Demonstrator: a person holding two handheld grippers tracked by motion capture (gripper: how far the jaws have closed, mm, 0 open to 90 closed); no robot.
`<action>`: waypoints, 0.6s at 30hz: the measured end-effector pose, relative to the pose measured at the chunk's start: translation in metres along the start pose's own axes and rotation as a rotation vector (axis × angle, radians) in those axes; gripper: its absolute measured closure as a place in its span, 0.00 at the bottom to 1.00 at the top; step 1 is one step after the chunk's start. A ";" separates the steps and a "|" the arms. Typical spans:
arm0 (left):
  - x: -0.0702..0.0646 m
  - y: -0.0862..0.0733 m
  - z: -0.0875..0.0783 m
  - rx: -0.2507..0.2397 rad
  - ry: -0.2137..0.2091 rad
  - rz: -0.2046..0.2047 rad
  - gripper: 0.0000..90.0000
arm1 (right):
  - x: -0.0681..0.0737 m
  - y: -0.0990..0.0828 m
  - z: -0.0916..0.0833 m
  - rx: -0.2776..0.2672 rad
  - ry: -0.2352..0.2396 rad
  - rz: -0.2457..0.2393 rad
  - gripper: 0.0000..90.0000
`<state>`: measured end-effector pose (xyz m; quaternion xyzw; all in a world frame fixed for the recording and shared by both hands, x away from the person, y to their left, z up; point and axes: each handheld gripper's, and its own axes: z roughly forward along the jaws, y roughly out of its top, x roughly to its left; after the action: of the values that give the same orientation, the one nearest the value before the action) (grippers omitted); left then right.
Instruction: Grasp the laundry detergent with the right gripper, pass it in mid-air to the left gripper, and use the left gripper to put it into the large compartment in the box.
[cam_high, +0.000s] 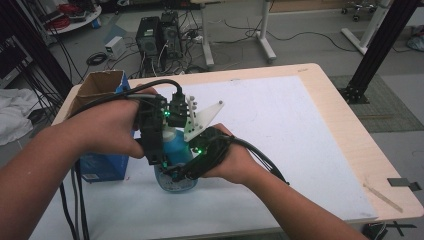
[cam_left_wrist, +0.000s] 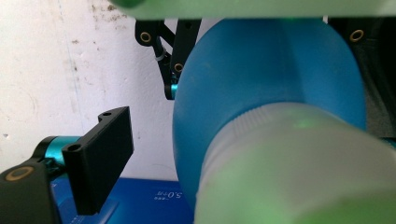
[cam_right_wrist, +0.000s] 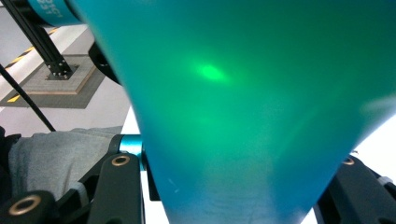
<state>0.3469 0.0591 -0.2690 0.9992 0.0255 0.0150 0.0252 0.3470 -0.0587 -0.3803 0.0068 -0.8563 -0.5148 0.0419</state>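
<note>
Two hands meet over a blue bottle (cam_high: 176, 150) standing on the white mat (cam_high: 280, 130) of a bench (cam_high: 350, 130), near its front-left part, just right of a blue carton (cam_high: 102, 166).

Nearest the camera, the right tool (cam_high: 186, 170) comes in from the right, low on the bottle. Seen along this tool, the blue body (cam_right_wrist: 243, 107) sits squarely between its two black jaws, which bear on either flank: the tool is clamped on the bottle.

The left tool (cam_high: 159, 131) works at the bottle's top from the left. Its own view has the pale ribbed cap (cam_left_wrist: 299, 172) close to the lens, with the left jaw standing clear of cap and shoulder; the other jaw is hidden behind the bottle. No grip on the cap shows, and the jaws are part-way open.

Behind the hands, an open cardboard box (cam_high: 100, 85) stands at the bench's far-left corner. Beyond the bench, on the grey floor, stand two dark computer towers (cam_high: 159, 36) amid loose cables, with white desk legs (cam_high: 265, 35) further back.
</note>
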 end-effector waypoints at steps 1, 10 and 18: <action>0.000 0.000 0.000 0.001 0.001 -0.001 0.11 | 0.000 0.000 0.000 0.000 0.000 0.000 0.52; -0.001 0.001 0.001 0.009 -0.002 0.004 0.18 | 0.000 0.000 -0.001 -0.001 0.000 0.002 0.52; -0.001 0.001 0.000 0.005 -0.007 0.000 0.23 | 0.000 0.000 0.000 -0.001 0.006 0.004 0.52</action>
<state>0.3457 0.0577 -0.2687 0.9993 0.0257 0.0115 0.0229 0.3466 -0.0588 -0.3800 0.0067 -0.8558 -0.5152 0.0455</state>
